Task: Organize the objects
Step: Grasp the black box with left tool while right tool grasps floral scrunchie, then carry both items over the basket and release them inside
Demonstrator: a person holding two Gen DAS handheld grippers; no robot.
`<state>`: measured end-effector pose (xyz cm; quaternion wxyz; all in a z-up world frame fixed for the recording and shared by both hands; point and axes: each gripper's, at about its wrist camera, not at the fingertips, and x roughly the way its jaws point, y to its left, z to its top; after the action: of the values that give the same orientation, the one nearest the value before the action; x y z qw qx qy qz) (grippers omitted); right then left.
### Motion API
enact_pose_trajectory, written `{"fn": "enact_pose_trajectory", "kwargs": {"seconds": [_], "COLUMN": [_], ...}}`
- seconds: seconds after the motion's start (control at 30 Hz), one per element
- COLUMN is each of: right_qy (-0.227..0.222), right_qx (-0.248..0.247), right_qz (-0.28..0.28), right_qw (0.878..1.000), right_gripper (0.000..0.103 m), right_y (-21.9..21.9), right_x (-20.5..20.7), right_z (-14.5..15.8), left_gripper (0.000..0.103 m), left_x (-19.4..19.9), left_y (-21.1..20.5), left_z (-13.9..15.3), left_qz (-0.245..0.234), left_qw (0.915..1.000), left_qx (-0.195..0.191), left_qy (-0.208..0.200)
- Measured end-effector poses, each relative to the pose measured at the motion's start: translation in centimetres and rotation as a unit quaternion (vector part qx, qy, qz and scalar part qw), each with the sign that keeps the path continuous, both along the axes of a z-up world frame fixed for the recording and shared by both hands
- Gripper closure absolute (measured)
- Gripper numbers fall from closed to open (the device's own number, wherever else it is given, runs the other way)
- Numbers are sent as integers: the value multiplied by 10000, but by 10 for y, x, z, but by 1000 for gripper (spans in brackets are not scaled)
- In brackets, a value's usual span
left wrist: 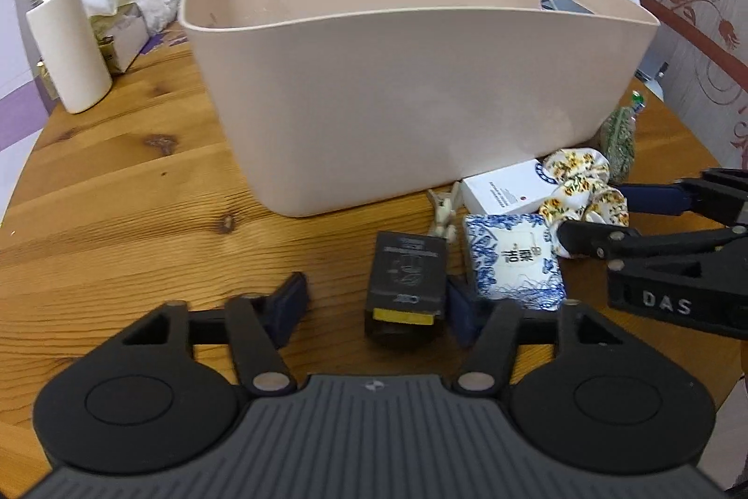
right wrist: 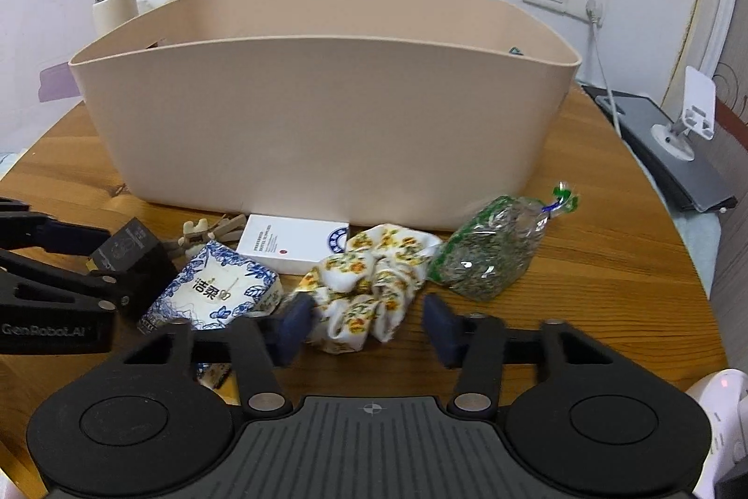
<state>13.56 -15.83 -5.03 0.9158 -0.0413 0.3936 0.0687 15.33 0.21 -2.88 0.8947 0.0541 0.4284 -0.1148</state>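
Right now your left gripper (left wrist: 374, 302), fingers apart, straddles the black box (left wrist: 404, 281), long axis running near-to-far; your right gripper (right wrist: 362, 323), also spread, brackets the scrunchie (right wrist: 369, 288).

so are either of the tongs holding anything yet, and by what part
Nothing is held. The left tongs are open around the black box, pads not closed on it. The right tongs are open around the floral scrunchie.

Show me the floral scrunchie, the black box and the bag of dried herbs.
floral scrunchie (right wrist: 369, 302): right wrist view, middle of the fabric.
black box (left wrist: 406, 279): left wrist view, its top face.
bag of dried herbs (right wrist: 491, 260): right wrist view, its bulging middle.
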Motion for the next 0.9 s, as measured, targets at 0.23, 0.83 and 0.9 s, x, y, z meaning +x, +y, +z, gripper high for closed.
{"fn": "enact_pose_trajectory", "kwargs": {"seconds": [0.23,0.83,0.9], "right_qy": [1,-1193,-1371], "right_qx": [-17,232,284], "right_qz": [54,79,79], "right_qw": [10000,9926,9901], "right_gripper": [85,87,87], "right_y": [3,-10,-12], "right_x": [-7,-48,-48], "right_z": [5,92,105], "left_gripper": [69,69,69], "left_x": [-5,-45,-45], "left_y": [-5,6,5], "left_z": [0,88,98], "left_qz": [-226,2,32], "left_qw": [9997,9946,9932], "left_qx": [73,-270,-289], "left_qy": [-83,-1000,-1127]}}
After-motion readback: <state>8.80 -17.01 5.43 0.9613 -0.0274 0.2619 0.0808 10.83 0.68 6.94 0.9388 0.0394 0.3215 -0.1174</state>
